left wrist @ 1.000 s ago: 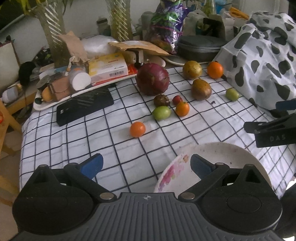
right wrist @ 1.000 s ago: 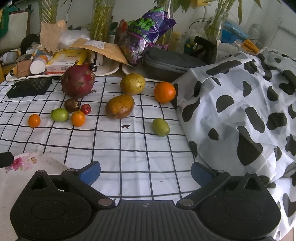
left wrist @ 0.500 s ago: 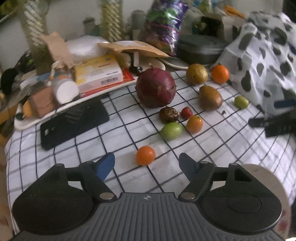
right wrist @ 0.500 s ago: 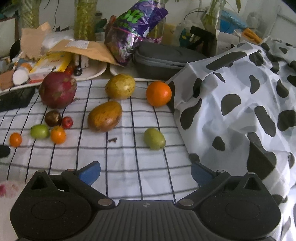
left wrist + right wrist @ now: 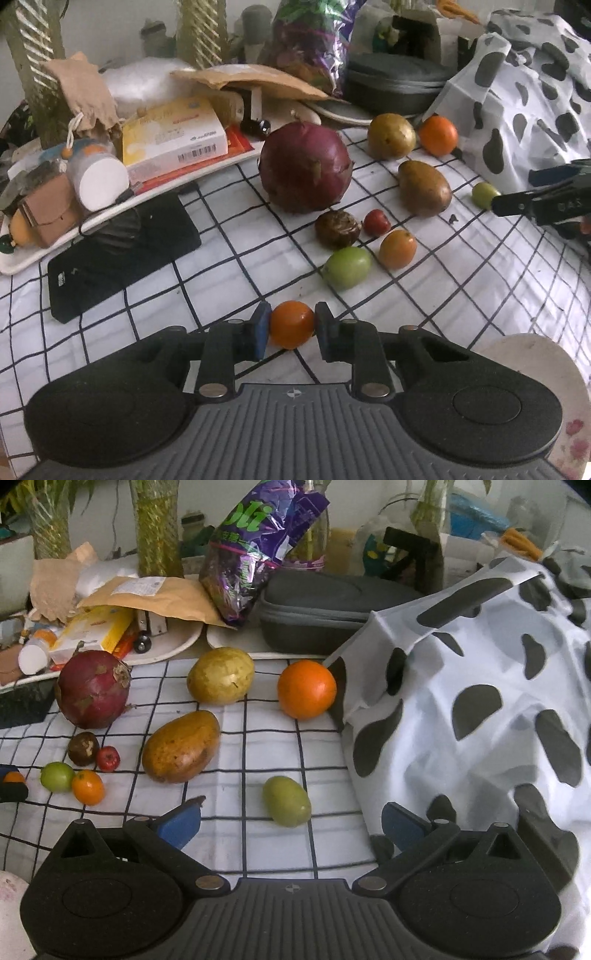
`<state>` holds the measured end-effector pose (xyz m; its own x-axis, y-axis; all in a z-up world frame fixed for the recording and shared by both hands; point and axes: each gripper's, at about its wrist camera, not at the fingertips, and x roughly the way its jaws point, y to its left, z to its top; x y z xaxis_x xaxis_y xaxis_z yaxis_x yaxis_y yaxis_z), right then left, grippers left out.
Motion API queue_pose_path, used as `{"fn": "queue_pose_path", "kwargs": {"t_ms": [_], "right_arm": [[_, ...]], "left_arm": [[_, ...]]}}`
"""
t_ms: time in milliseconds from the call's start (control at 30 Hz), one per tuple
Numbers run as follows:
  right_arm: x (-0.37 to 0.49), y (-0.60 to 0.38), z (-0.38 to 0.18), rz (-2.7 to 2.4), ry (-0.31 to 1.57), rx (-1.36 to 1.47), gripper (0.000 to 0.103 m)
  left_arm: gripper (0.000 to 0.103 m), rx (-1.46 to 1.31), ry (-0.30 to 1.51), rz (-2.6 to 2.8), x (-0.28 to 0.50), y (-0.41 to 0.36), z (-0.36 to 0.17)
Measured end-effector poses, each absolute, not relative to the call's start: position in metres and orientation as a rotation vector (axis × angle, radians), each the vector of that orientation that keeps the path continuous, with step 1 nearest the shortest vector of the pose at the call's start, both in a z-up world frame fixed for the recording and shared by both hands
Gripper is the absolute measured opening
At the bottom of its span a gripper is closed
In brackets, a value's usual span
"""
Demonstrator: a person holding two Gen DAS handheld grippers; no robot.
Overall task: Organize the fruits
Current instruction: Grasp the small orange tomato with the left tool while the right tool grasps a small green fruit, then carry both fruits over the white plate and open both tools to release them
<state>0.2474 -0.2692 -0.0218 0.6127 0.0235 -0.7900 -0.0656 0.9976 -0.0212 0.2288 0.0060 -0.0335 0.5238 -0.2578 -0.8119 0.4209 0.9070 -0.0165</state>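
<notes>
My left gripper is shut on a small orange fruit on the checked cloth. Beyond it lie a green fruit, another small orange fruit, a brown fruit, a small red fruit, a dark red dragon fruit, a mango, a yellow fruit and an orange. My right gripper is open, its pads either side of a green oval fruit. A white floral plate lies at the left wrist view's lower right.
A cow-print cloth is heaped on the right, close to my right gripper's right finger. A black box, a cluttered white tray, a grey case and a purple bag line the back.
My left gripper moved forward and left, off the plate, and closed on the small orange fruit. My right gripper moved forward until the green oval fruit sat between its open fingers.
</notes>
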Motion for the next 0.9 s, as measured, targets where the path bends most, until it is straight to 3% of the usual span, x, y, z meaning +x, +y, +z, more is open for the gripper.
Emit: {"fn": "queue_pose_path", "kwargs": {"t_ms": [100, 167, 400, 900], "right_arm": [[0.255, -0.269, -0.027, 0.072, 0.913, -0.063, 0.103], [0.261, -0.267, -0.033, 0.099, 0.926, -0.069, 0.093], [0.266, -0.269, -0.045, 0.138, 0.94, -0.052, 0.033], [0.204, -0.243, -0.01, 0.225, 0.879, -0.036, 0.031]], "left_arm": [[0.025, 0.186, 0.927, -0.415, 0.228, 0.005, -0.03], [0.025, 0.187, 0.922, -0.411, 0.227, 0.005, -0.028], [0.025, 0.162, 0.909, -0.405, 0.223, 0.009, -0.02], [0.025, 0.135, 0.864, -0.406, 0.166, -0.003, 0.003]]}}
